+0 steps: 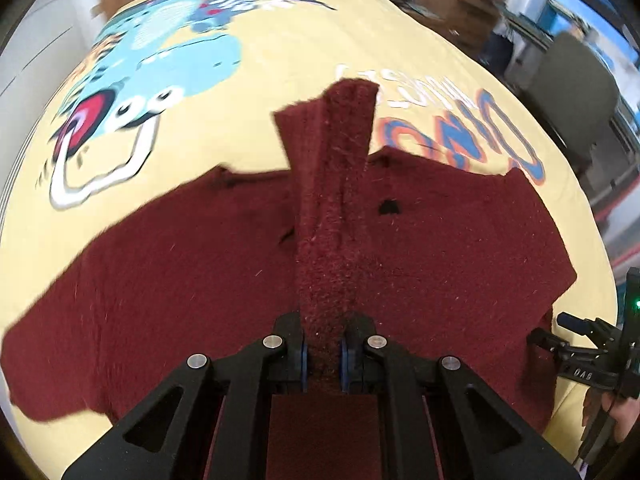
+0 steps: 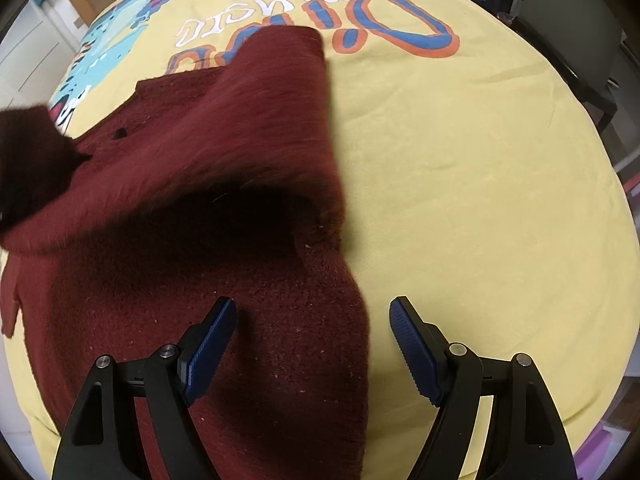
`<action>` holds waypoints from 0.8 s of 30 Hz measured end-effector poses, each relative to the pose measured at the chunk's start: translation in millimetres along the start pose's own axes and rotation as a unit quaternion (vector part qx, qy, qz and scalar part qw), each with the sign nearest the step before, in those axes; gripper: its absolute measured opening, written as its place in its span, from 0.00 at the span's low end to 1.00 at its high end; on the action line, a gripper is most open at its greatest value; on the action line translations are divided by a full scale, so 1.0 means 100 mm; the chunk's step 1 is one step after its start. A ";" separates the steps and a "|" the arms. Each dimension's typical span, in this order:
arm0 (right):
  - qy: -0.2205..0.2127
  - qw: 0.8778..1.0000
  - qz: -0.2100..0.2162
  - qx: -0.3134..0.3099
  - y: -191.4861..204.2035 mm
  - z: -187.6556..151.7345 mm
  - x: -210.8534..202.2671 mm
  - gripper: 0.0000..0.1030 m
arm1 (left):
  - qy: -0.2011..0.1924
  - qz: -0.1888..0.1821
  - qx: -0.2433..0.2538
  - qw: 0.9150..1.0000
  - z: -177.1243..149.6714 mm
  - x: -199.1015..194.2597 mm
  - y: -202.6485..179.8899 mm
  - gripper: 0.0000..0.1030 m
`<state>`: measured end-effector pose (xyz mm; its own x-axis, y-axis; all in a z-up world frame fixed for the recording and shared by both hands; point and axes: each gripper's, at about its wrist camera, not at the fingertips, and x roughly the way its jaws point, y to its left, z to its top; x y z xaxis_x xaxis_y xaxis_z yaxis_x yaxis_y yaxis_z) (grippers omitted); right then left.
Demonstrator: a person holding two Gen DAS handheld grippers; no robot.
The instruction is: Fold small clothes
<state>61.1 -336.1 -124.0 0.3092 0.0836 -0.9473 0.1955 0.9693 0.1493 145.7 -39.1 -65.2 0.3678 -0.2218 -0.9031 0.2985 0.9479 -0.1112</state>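
We see our left gripper (image 1: 323, 354) pinching a raised strip of the sweater (image 1: 440, 248), the fuzzy maroon fabric clamped between its blue pads (image 1: 304, 364) and standing up ahead of the fingertips. The rest of the sweater lies spread on the yellow cloth (image 1: 280, 60) beyond and to both sides of those fingers. Our right gripper (image 2: 312, 344) hangs with fingers spread wide, holding nothing: its left pad (image 2: 210, 350) sits over the sweater's near edge, its right pad (image 2: 414, 354) over bare cloth. Ahead of them a fold of sweater is lifted off the cloth.
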 end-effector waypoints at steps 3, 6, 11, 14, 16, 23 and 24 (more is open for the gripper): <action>0.006 1.000 -0.002 -0.002 0.01 0.01 0.05 0.78 | 0.005 0.000 -0.034 0.999 -0.06 0.14 0.12 0.09; 0.011 1.000 -0.004 -0.004 0.04 -0.01 0.07 0.78 | 0.026 -0.001 -0.058 0.998 -0.06 0.29 0.24 0.09; 0.015 1.000 -0.005 -0.006 0.06 -0.03 0.08 0.78 | 0.049 -0.009 -0.091 0.995 -0.17 0.27 0.34 0.16; 0.015 1.000 -0.005 -0.005 0.07 -0.03 0.08 0.78 | 0.048 0.001 -0.094 0.994 -0.20 0.19 0.41 0.27; 0.014 1.000 -0.004 -0.004 0.07 -0.03 0.08 0.78 | 0.052 0.016 -0.095 0.994 -0.21 0.15 0.51 0.41; 0.013 1.000 -0.003 -0.005 0.09 -0.04 0.08 0.78 | 0.050 0.019 -0.122 0.991 -0.28 -0.14 0.94 0.94; 0.012 1.000 -0.003 -0.005 0.10 -0.06 0.07 0.78 | 0.046 0.019 -0.123 0.991 -0.26 -0.17 0.99 0.98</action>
<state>59.8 -324.2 -130.8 0.2849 0.0835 -0.9549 0.1872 0.9722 0.1408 146.1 65.0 -71.3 0.2891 -0.1743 -0.9413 0.0580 0.9847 -0.1645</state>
